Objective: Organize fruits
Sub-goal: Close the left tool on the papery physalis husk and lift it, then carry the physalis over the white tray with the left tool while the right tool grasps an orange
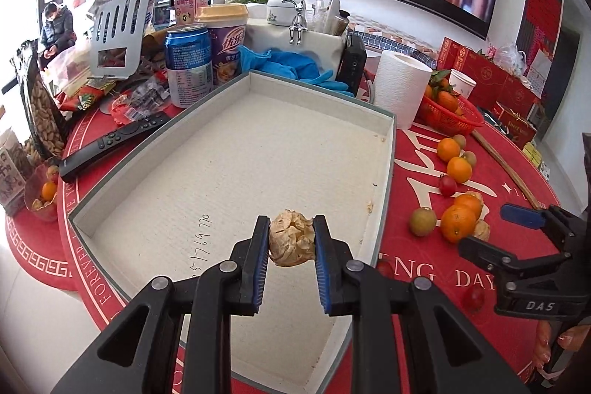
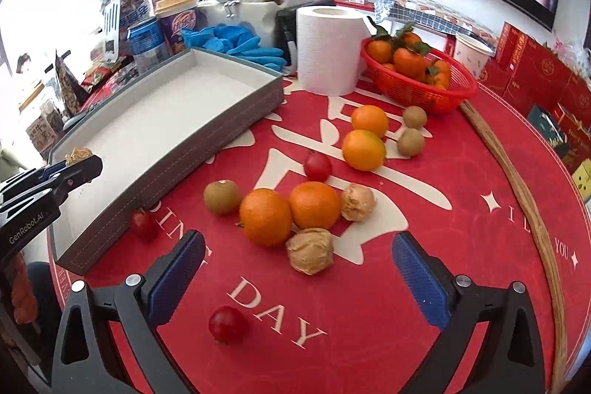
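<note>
My left gripper (image 1: 291, 240) is shut on a tan papery husked fruit (image 1: 291, 239) and holds it over the near part of the grey box tray (image 1: 236, 150). From the right wrist view that gripper (image 2: 79, 159) sits at the tray's (image 2: 177, 135) near left end. My right gripper (image 2: 299, 268) is open and empty above the red cloth, just short of another husked fruit (image 2: 310, 250). Beyond lie oranges (image 2: 265, 216), kiwis (image 2: 221, 196), red tomatoes (image 2: 227, 324) and a second loose husked fruit (image 2: 357, 202).
A red basket of tangerines (image 2: 417, 76) and a paper towel roll (image 2: 328, 50) stand behind the loose fruit. Blue gloves (image 1: 295, 65), a can (image 1: 188, 65), a cup and a remote (image 1: 110, 143) crowd the tray's far and left sides. A wooden stick (image 2: 517, 194) lies on the right.
</note>
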A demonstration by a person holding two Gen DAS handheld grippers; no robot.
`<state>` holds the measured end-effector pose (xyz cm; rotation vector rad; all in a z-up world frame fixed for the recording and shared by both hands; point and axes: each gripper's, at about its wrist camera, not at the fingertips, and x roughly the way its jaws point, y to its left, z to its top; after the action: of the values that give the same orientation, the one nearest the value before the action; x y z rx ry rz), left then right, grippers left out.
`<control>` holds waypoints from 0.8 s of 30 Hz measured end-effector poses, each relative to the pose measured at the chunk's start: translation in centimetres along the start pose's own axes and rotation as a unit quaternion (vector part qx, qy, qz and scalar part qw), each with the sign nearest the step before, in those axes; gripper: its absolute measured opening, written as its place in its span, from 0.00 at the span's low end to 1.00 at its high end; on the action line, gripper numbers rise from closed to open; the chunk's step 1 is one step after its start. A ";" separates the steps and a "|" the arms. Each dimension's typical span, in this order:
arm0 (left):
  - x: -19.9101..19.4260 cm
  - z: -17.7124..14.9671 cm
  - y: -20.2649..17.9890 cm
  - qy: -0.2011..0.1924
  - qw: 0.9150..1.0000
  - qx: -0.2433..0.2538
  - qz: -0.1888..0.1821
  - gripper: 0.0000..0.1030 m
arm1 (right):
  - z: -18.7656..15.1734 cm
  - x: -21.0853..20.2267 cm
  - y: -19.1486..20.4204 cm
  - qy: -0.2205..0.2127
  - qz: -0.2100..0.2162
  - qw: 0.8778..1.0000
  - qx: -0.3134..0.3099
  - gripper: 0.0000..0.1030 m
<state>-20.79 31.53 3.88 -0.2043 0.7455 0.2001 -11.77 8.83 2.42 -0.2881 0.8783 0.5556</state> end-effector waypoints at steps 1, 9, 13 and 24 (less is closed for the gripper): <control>0.0 0.0 0.1 -0.001 1.000 0.000 -0.001 0.24 | 0.1 0.6 0.4 0.008 0.001 1.000 -0.005 0.86; 0.2 0.1 1.0 -0.006 1.000 -0.004 -0.016 0.24 | 1.0 2.5 0.1 0.023 -0.036 0.999 -0.003 0.56; 0.3 0.1 1.6 -0.008 1.000 -0.013 -0.020 0.24 | 1.1 0.7 0.0 0.013 -0.015 1.000 0.006 0.35; 0.5 -0.1 2.0 -0.005 1.000 -0.013 -0.023 0.24 | 0.6 3.0 -0.9 0.050 -0.015 0.998 0.027 0.59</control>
<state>-21.03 33.45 3.23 -0.2448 0.7276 0.1680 -9.33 9.44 0.43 -0.2817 0.9821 0.4925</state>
